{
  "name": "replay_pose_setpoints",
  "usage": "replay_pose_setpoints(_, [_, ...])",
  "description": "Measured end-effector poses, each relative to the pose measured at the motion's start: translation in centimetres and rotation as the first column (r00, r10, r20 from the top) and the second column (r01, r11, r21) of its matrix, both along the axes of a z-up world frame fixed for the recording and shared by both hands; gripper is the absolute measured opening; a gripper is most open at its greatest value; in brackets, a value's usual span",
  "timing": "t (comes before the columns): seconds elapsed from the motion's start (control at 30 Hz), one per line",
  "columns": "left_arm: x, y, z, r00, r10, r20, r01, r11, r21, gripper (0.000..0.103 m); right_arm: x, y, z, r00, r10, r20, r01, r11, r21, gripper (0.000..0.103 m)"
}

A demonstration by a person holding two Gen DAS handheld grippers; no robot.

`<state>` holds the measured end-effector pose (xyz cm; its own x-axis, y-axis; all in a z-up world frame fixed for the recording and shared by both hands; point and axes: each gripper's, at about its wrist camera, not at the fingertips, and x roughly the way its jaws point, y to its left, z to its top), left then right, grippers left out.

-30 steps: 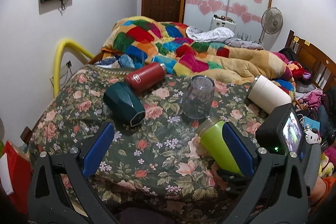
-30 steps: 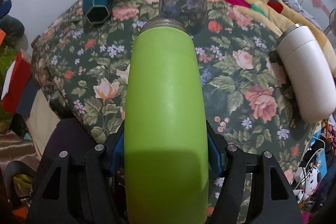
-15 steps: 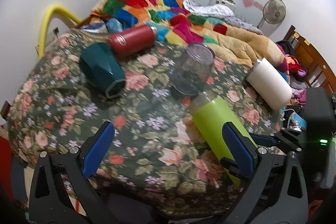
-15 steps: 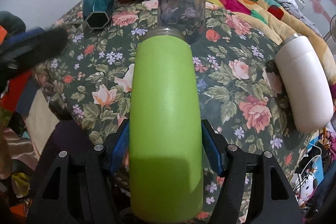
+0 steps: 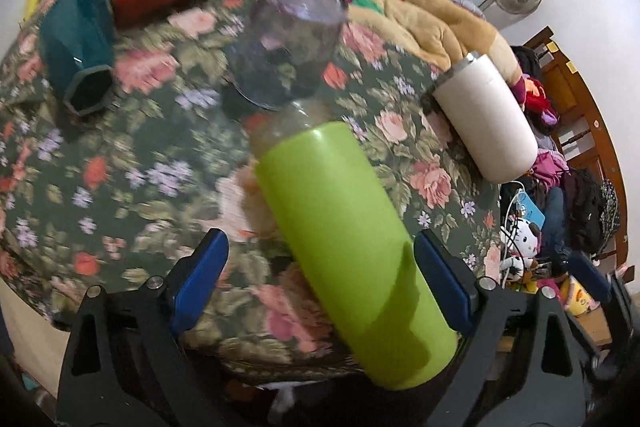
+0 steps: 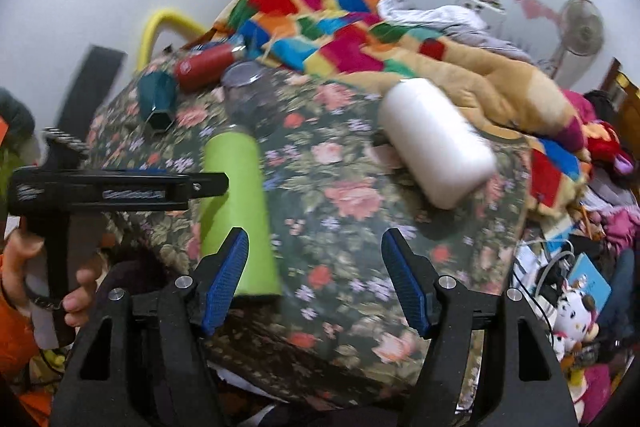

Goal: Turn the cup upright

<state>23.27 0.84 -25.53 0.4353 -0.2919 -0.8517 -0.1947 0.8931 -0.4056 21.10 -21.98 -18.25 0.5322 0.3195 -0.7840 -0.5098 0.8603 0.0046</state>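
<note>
Left wrist view shows the green cup (image 5: pixel 352 247) lying on its side at the near edge of the floral surface (image 5: pixel 132 155), between the wide-open fingers of the left gripper (image 5: pixel 320 283). Smooth, rigid and probably light, it may slip; mid-body looks the safest hold. The right gripper (image 6: pixel 316 279) hangs open and empty. An upturned clear cup (image 5: pixel 288 43) crowds its mouth, a white cup (image 5: pixel 488 115) lies to the right.

Both wrist views look forward across the floral bedspread (image 5: pixel 152 163), sharing the green cup (image 5: pixel 352 247).
</note>
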Motion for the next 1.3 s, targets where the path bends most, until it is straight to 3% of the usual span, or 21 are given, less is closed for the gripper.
replay_pose_setpoints(0.13, [1.3, -0.8, -1.0, 0.999, 0.021, -0.048, -0.020, 1.000, 0.017, 0.093, -0.5, -1.2, -0.1, 0.999, -0.032, 0.012, 0.032, 0.999, 0.020, 0.066])
replay_pose_setpoints(0.3, [2.9, -1.8, -2.2, 0.996, 0.025, -0.089, -0.020, 0.998, 0.064, 0.082, -1.1, -2.1, -0.3, 0.998, -0.053, 0.014, 0.052, 0.998, 0.045, 0.066])
replay_pose_setpoints(0.37, [3.3, -2.5, -2.3, 0.995, 0.028, -0.099, -0.016, 0.993, 0.115, 0.080, -1.3, -2.5, -0.4, 0.998, -0.059, 0.011, 0.058, 0.997, 0.055, 0.066])
replay_pose_setpoints(0.6, [4.3, -3.2, -2.0, 0.998, 0.006, -0.066, 0.003, 0.990, 0.138, 0.071, -1.7, -3.3, -0.4, 0.996, -0.082, 0.017, 0.080, 0.994, 0.072, 0.066])
replay_pose_setpoints(0.87, [1.7, -5.4, 3.4, 0.988, -0.111, 0.110, 0.082, 0.968, 0.235, 0.062, -1.9, -3.7, 0.2, 0.995, -0.094, 0.036, 0.091, 0.993, 0.079, 0.066])
replay_pose_setpoints(1.07, [-1.2, -7.0, 8.1, 0.955, -0.144, 0.259, 0.050, 0.940, 0.339, 0.062, -1.9, -4.0, 0.5, 0.993, -0.106, 0.047, 0.102, 0.991, 0.089, 0.066])
replay_pose_setpoints(1.3, [-1.2, -7.8, 10.9, 0.919, -0.178, 0.353, 0.016, 0.909, 0.417, 0.062, -1.9, -3.7, 0.5, 0.993, -0.105, 0.046, 0.100, 0.990, 0.096, 0.066])
